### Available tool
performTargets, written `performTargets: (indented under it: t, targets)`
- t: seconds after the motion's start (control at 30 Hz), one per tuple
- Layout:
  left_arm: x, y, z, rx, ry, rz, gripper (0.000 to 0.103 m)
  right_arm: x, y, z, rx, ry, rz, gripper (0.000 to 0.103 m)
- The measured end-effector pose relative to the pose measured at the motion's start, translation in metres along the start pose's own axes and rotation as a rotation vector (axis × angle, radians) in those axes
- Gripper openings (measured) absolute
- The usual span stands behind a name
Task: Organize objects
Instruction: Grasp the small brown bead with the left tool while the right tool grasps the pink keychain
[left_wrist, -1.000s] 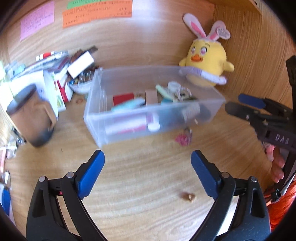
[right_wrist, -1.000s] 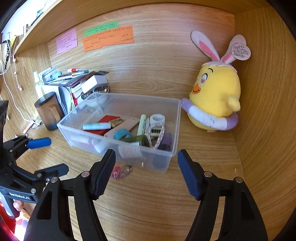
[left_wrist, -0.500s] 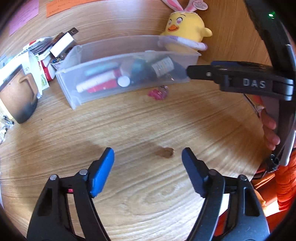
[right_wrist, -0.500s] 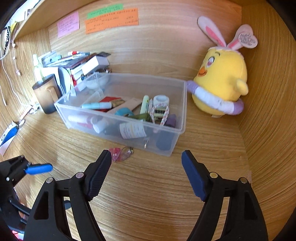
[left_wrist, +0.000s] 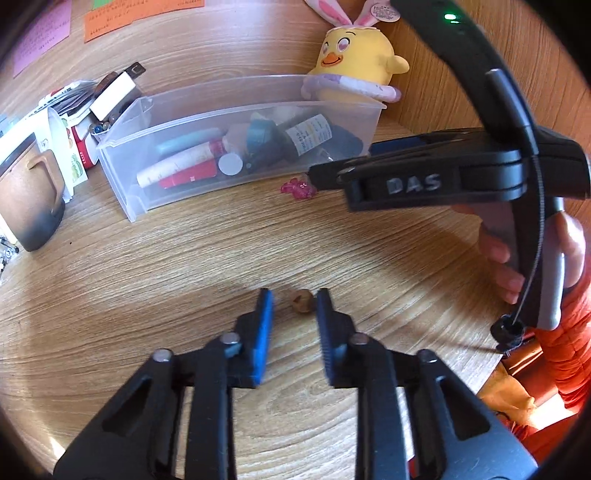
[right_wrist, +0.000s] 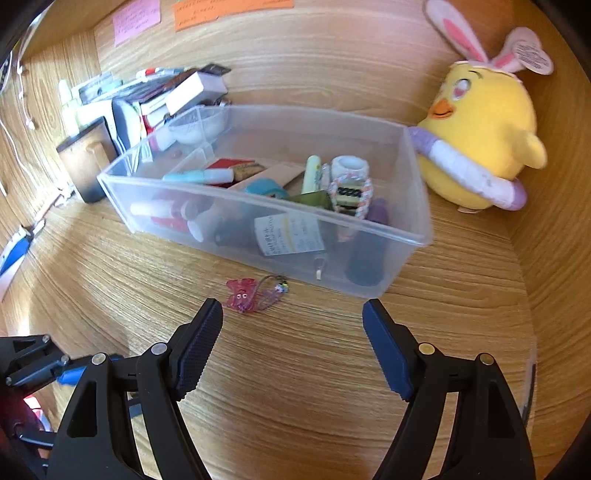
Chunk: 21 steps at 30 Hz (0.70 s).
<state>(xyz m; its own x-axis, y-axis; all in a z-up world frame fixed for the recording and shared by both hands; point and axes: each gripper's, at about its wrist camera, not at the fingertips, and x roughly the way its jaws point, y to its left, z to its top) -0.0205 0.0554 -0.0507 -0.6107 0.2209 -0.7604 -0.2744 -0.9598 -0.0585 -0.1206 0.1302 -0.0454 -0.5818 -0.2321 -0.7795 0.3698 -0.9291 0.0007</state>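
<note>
A small brown nut-like piece lies on the wooden desk between the tips of my left gripper. That gripper is shut to a narrow gap around it, and the piece rests against the right pad. A pink charm with a thin cord lies on the desk in front of the clear plastic bin, which holds several small items. My right gripper hangs open just short of the charm, nothing between its fingers. In the left wrist view the right gripper reaches in from the right, by the charm.
A yellow plush chick sits in the back right corner behind the bin. A brown mug and stacked books and boxes crowd the left. A hand holds the right gripper near the desk's right edge.
My left gripper dropped toward the brown piece and its jaws closed in from wide open to a narrow gap around it. My right gripper sank forward toward the pink charm, staying open.
</note>
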Motion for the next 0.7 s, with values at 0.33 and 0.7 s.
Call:
performTargets:
  t: [0.33,0.7]
  targets:
    - [-0.003,0.028,0.002,-0.081,-0.005,-0.015,0.013,0.028,0.033,0.007,-0.056,0.065,0.029,0.052]
    - [-0.01,0.041,0.014,-0.121,-0.041,-0.002,0.013,0.028,0.031,0.004,-0.046,0.047,0.056,0.011]
